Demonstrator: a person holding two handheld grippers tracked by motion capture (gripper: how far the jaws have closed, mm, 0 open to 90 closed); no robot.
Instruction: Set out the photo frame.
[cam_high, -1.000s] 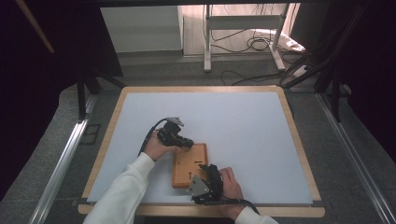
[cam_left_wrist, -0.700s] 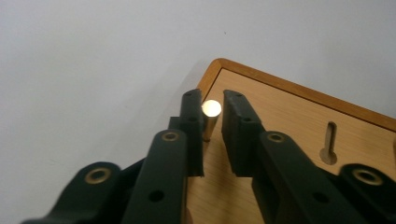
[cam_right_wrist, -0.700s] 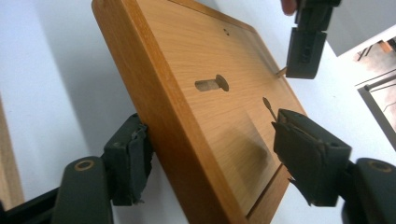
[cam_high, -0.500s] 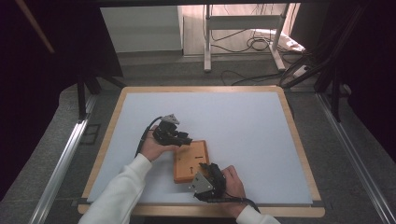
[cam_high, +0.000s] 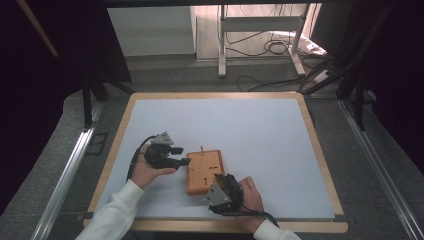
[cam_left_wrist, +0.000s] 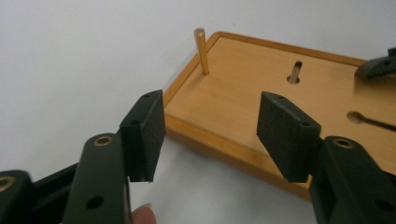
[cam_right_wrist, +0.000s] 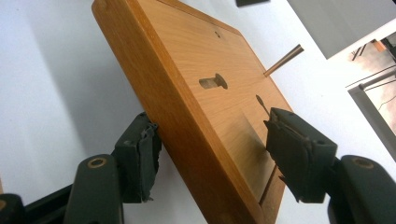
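Note:
A flat wooden board (cam_high: 205, 167) with two keyhole slots lies near the table's front, and a thin wooden peg (cam_high: 201, 149) stands upright at its far left corner. My left gripper (cam_high: 181, 156) is just left of the board; its jaws have just been opening and stand open with nothing between them. In the left gripper view, my left gripper (cam_left_wrist: 210, 126) faces the board (cam_left_wrist: 261, 93) and the peg (cam_left_wrist: 202, 51). My right gripper (cam_high: 222, 179) has just closed on the board's near right corner. In the right gripper view, my right gripper (cam_right_wrist: 212, 144) clamps the board (cam_right_wrist: 187, 56).
The board rests on a white table top (cam_high: 260, 125) with a wooden rim. Metal rails run along both sides of the table. Behind it stand a metal frame (cam_high: 260, 30) and loose cables on the floor.
My left gripper has let go of the peg, opened and drawn back to the left of the board. The right hand has stayed at the board's near corner.

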